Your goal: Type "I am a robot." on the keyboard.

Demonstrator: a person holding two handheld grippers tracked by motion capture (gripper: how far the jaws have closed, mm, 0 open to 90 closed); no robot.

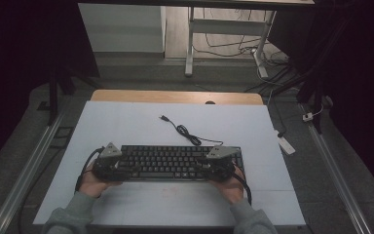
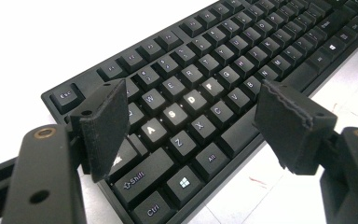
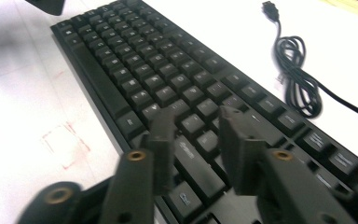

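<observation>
A black keyboard point(image 1: 175, 163) lies across the near half of the white table top point(image 1: 126, 122). Its black cable point(image 1: 185, 130) runs in a coiled bundle away from its far edge. My left gripper point(image 1: 108, 168) is at the keyboard's left end. In the left gripper view it point(image 2: 193, 116) stands open wide above the A, S and D keys point(image 2: 172, 114), with nothing held. My right gripper point(image 1: 214, 163) is over the keyboard's right part. In the right gripper view it point(image 3: 196, 126) hovers just over the keys point(image 3: 144, 70) with a narrow gap and nothing between the jaws. The coiled cable point(image 3: 298, 79) lies beyond.
Faint red square marks point(image 3: 65, 144) are drawn on the table in front of the keyboard. A wooden edge point(image 1: 175, 96) borders the table's far side. A white power strip point(image 1: 286, 145) lies on the floor at the right, and desk legs point(image 1: 190, 44) stand beyond.
</observation>
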